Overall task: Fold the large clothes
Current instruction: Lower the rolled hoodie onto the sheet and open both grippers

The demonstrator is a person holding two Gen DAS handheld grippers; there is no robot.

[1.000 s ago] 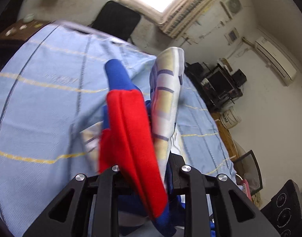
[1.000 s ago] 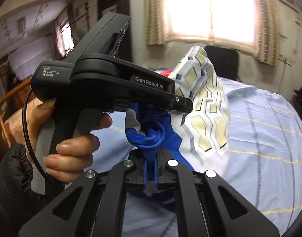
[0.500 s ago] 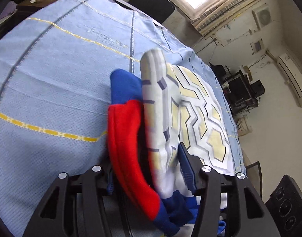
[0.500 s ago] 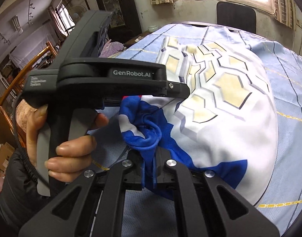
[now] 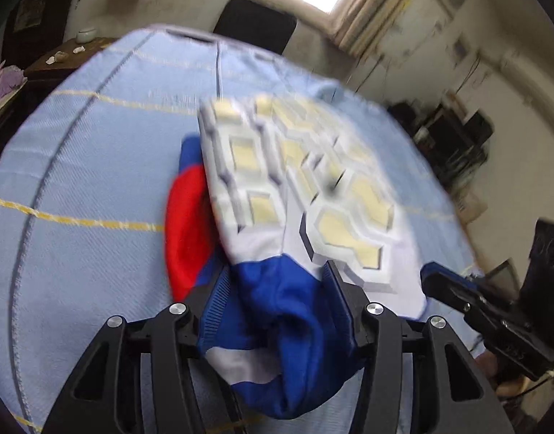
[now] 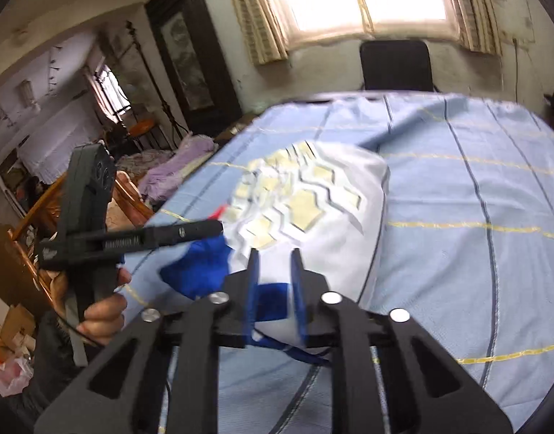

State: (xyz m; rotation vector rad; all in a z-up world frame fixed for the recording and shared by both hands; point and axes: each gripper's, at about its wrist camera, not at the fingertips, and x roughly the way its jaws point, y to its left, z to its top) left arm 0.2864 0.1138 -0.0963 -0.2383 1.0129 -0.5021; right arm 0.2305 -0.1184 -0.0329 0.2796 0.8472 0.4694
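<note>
Blue-striped cotton sheeting covers the worktop, light blue with thin yellow and dark lines. On it lies the garment, a smooth white knit printed with cream hexagons, with royal blue and red panels at its near end. Its long axis runs away from both tools. The left tool stands spread, with blue fabric bunched between its pads. The right tool is parted too, straddling the near hem.

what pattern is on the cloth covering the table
Light blue tablecloth with yellow and dark blue grid lines; clearest in the right wrist view.
</note>
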